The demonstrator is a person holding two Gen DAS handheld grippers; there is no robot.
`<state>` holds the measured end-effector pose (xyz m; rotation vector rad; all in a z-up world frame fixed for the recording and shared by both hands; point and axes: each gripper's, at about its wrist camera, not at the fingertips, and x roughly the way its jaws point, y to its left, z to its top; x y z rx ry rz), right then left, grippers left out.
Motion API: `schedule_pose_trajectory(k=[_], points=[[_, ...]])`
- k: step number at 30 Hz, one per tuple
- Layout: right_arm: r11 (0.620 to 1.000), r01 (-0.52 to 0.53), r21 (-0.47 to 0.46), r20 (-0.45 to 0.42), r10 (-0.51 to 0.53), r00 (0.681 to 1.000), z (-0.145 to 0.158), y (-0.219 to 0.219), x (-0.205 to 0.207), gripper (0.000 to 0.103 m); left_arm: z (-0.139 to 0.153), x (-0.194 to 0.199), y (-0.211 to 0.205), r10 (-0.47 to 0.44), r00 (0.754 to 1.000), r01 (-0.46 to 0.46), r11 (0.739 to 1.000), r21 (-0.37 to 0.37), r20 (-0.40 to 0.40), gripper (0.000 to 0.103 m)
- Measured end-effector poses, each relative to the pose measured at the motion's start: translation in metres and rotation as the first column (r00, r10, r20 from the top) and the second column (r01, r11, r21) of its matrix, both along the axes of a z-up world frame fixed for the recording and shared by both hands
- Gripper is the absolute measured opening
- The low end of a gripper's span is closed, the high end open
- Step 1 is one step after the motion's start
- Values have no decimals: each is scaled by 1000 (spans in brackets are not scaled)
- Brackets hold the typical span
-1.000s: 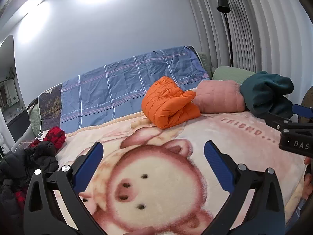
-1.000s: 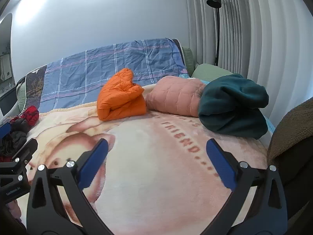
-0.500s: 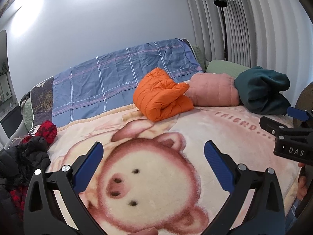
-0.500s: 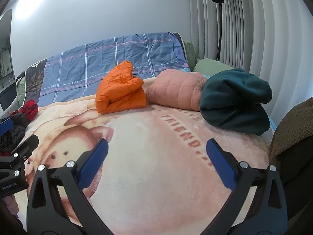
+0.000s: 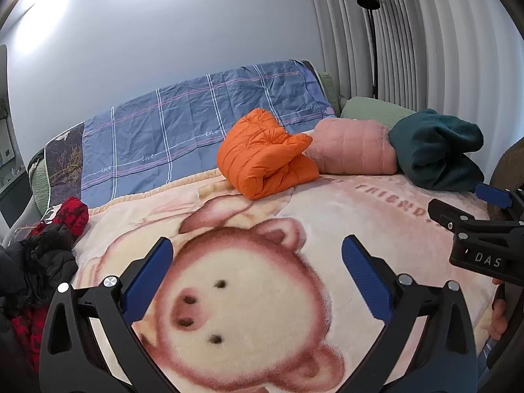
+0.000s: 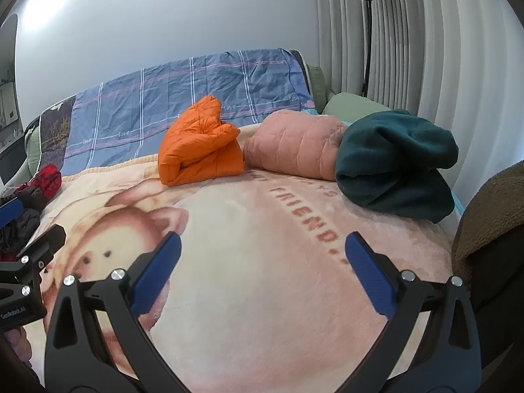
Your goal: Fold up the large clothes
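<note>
Three folded garments lie in a row at the far side of the bed: an orange puffer jacket (image 5: 265, 154) (image 6: 201, 145), a pink quilted jacket (image 5: 355, 147) (image 6: 294, 147) and a dark green fleece (image 5: 435, 150) (image 6: 396, 160). A heap of black and red unfolded clothes (image 5: 42, 245) (image 6: 29, 190) lies at the left edge. My left gripper (image 5: 255, 275) is open and empty above the pig blanket. My right gripper (image 6: 262, 268) is open and empty too, and it also shows at the right of the left wrist view (image 5: 481, 226).
A pink blanket with a pig picture (image 5: 249, 311) (image 6: 249, 278) covers the bed. A blue checked sheet (image 5: 196, 131) lies behind it against the wall. A black floor lamp (image 5: 370, 32) stands by the curtain. A brown fleece sleeve (image 6: 491, 216) is at the right.
Both grippers have drawn back and risen slightly, so the folded garments sit farther off and the view has shifted a little. Both stay open and empty.
</note>
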<state>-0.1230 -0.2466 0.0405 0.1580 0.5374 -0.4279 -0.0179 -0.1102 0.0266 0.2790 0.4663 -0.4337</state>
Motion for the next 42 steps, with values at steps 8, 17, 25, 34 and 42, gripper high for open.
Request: schedule_pose_trajectory(k=[8,17,25,34,42], points=[[1000,3,1,-1,-3,1000,-1,-1,1,101,-1,3,0,7,1000,-7,1000,-2,-13,102],[1000,1,14,-13,-1,1000,-7,-3,1,101,-4,2,-2,10,1000,-10,1000,7,-18,102],[1000,5,23,-26,-5,1000,-10,-8,1,101,-10,3,-4,12,999,-12,1000,14,-43,102],[1000,7,20,-24,-7,1000,-10,-8,1,101,-9,4,-2,6,999,-6,1000,7,-51,102],[1000,7,20,-23,-7,1000,-10,-9,1,101,-10,7,-1,12,998,-12,1000,-1,-68,102]])
